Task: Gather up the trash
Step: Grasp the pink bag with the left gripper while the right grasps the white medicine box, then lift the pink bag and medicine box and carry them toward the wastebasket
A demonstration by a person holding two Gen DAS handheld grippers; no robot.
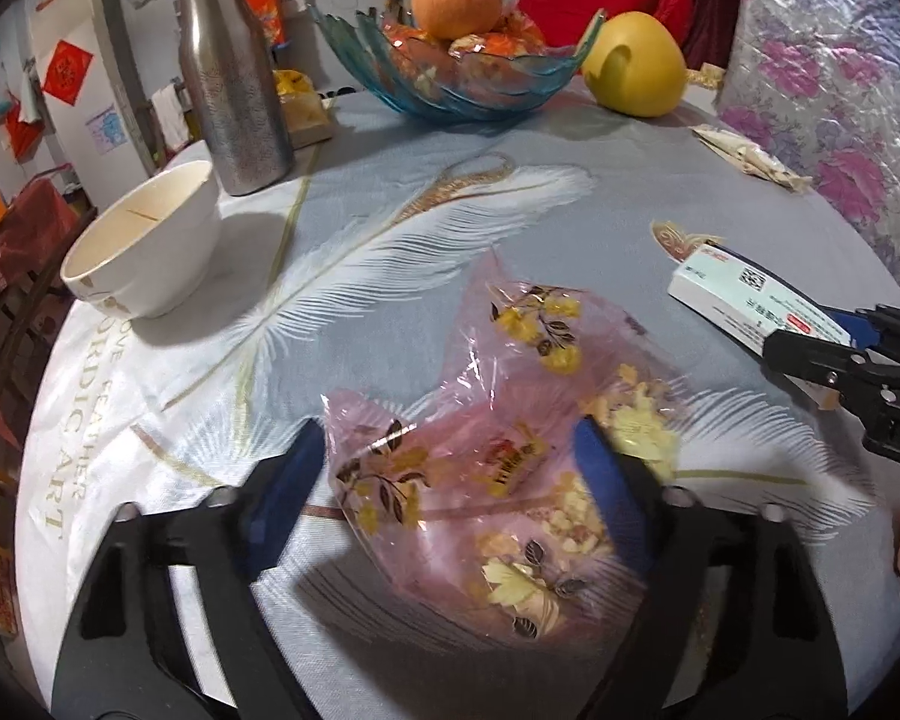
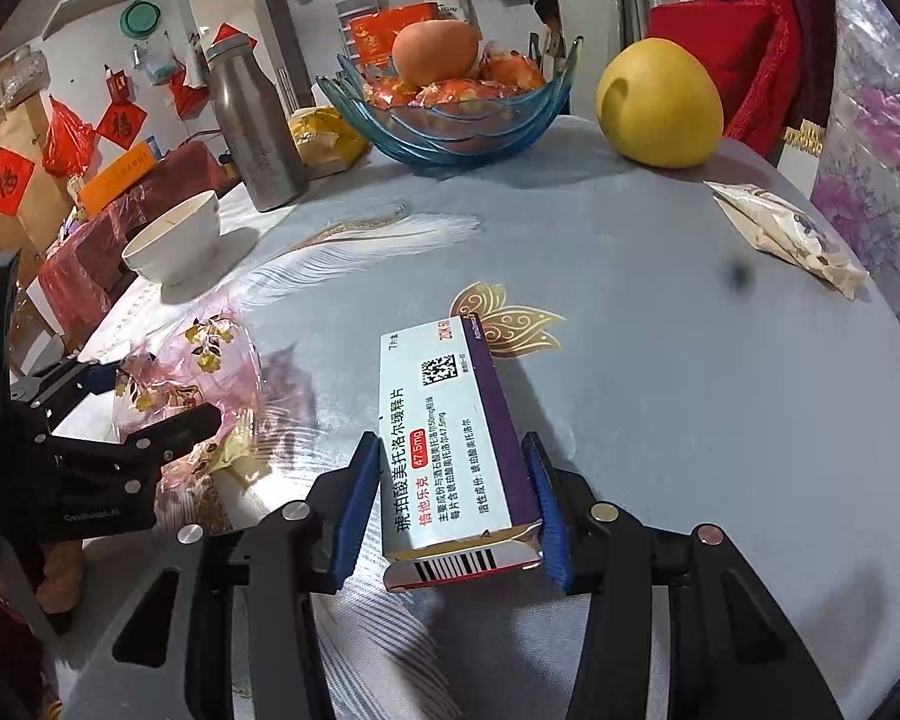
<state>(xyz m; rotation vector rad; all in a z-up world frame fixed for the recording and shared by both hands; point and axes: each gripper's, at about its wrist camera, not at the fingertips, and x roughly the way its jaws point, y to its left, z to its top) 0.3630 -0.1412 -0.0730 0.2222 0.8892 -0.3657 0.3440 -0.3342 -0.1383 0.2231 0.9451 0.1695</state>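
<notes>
Pink crinkled plastic, a flower-printed wrapper, sits between the blue pads of the left tongs; the right pad touches it, the left pad is at its edge, and whether it is truly clamped cannot be told. It rests on the feather-printed worktop. To its right, the right tongs are closed on a white and purple medicine box, gripping its barcode end.

Left gripper angled downward, jaws partly apart, right gripper angled downward, jaws clamped.
</notes>
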